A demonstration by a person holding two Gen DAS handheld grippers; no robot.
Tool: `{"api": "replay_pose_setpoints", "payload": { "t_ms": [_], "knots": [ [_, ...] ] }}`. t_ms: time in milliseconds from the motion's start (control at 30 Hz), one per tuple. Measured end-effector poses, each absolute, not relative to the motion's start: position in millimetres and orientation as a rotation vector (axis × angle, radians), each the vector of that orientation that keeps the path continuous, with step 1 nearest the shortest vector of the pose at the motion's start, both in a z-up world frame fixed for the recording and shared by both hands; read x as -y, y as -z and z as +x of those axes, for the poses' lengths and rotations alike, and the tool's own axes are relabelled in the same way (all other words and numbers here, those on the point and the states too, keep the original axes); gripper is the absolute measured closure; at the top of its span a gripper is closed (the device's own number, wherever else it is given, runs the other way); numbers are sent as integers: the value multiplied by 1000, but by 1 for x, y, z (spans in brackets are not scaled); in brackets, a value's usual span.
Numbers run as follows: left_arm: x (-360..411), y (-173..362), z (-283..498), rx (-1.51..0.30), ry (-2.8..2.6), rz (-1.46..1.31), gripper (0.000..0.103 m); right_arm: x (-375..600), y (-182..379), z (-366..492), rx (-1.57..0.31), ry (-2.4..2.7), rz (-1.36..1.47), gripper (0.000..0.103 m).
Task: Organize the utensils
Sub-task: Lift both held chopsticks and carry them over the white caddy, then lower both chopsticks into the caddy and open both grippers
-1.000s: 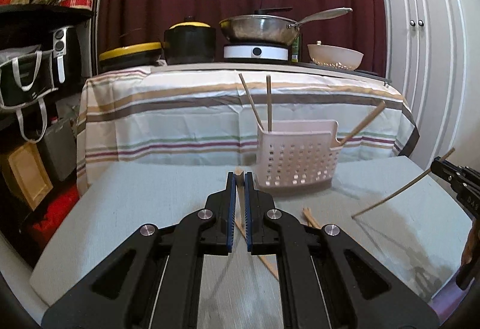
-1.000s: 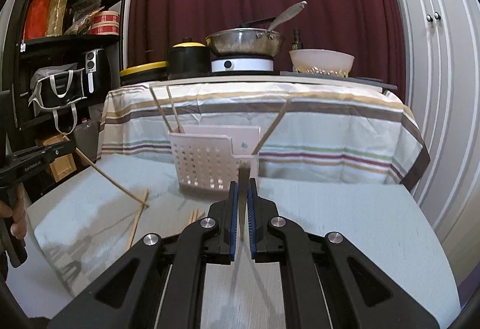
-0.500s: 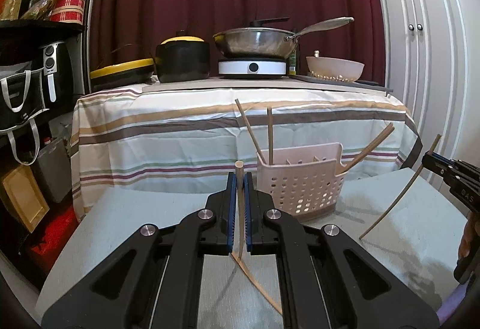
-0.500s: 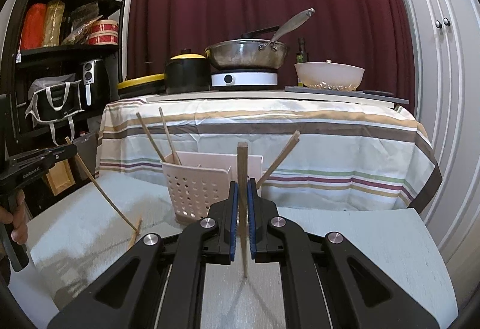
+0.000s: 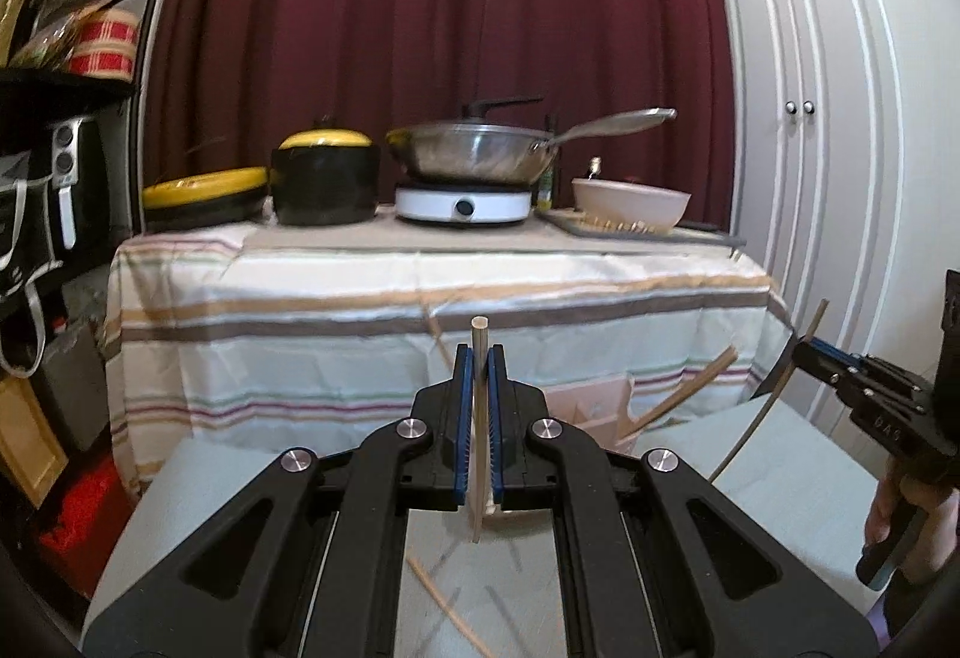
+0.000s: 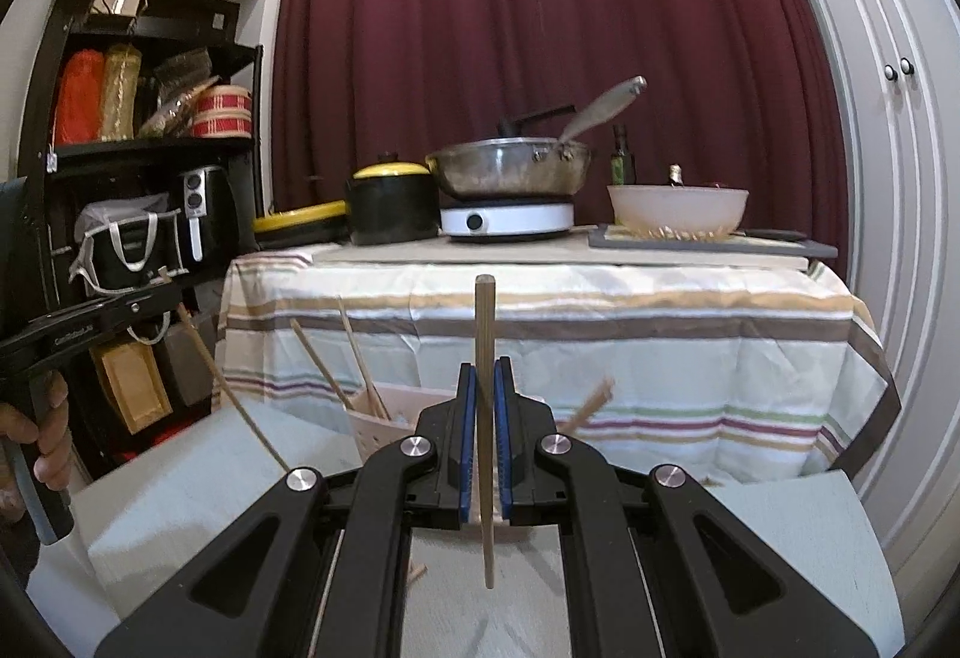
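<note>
My left gripper point(image 5: 479, 361) is shut on a wooden chopstick point(image 5: 478, 334) that stands upright between the blue pads, its lower end clear of the grey table point(image 5: 198, 484). My right gripper point(image 6: 485, 379) is likewise shut on an upright chopstick point(image 6: 485, 322). In the left wrist view the right gripper point(image 5: 801, 352) shows at the right edge with its chopstick point(image 5: 762, 418). The pale perforated basket point(image 6: 384, 421) stands just beyond both grippers, half hidden, with three chopsticks point(image 6: 359, 358) leaning in it. A loose chopstick point(image 5: 447, 613) lies on the table below my left gripper.
Behind the basket stands a table under a striped cloth point(image 5: 336, 310) with a black pot point(image 5: 327, 184), a steel pan on a white cooker point(image 5: 465, 202) and a bowl point(image 5: 630, 202). A dark shelf unit point(image 6: 150, 190) stands left, white cupboard doors point(image 5: 822, 166) right.
Both grippers have risen, each lifting its chopstick off the table to hang upright. The basket has sunk lower in both views and is now mostly hidden behind the jaws.
</note>
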State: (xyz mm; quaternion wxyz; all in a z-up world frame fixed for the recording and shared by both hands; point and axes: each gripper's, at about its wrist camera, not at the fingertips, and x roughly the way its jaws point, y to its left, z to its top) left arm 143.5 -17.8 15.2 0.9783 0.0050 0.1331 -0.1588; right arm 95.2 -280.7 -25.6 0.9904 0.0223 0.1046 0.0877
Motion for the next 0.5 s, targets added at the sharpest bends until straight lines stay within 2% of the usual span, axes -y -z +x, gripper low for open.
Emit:
{"api": "replay_pose_setpoints", "payload": {
  "t_ms": [267,500],
  "knots": [
    [39,-58,156,-165,353,28,98,278,-10,106,-108,-201,31,96],
    [58,-72,183,-118,328,35,98,279,-30,131,-39,-201,29,96]
  ]
}}
